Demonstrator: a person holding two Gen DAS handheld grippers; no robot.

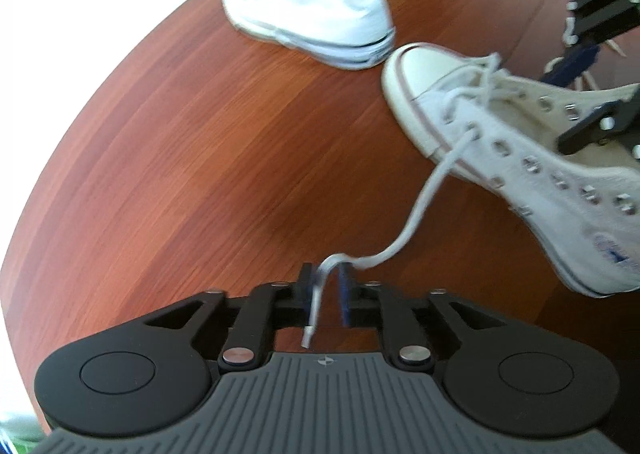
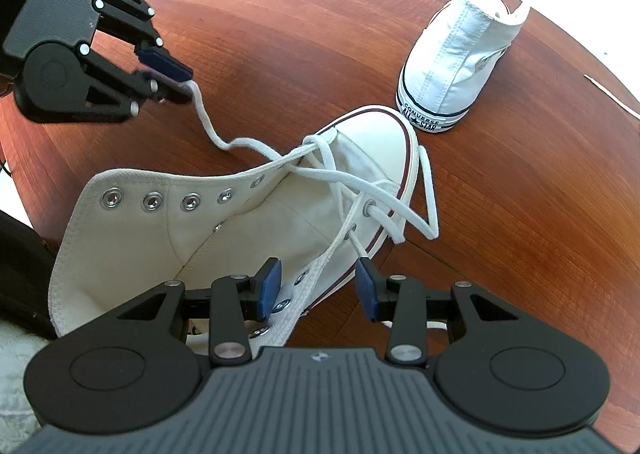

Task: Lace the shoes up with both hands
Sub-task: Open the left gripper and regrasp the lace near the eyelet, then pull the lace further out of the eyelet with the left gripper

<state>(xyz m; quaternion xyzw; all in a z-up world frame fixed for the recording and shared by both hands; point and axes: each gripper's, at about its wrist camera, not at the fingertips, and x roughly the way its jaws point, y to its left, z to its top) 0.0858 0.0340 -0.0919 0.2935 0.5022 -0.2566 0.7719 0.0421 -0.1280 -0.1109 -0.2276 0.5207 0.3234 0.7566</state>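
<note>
Cream high-top shoe (image 2: 192, 230) lies tilted, white lace (image 2: 340, 174) partly threaded.

A: What is the table (image 2: 280, 6) made of?
B: Reddish wood-grain, smooth, with a soft sheen.

A: And the nearer shoe (image 2: 132, 238)?
B: Off-white woven canvas, matt; a smooth rubber toe cap (image 2: 380, 142); shiny metal eyelets (image 2: 153, 201); a flat woven cloth lace (image 2: 428, 190).

A: The far shoe (image 2: 456, 66)?
B: Brighter white canvas on a smooth rubber sole.

A: The right gripper (image 2: 318, 284)?
B: Matt black plastic, ribbed grey housing, blue pads (image 2: 269, 286), bright metal pins.
</note>
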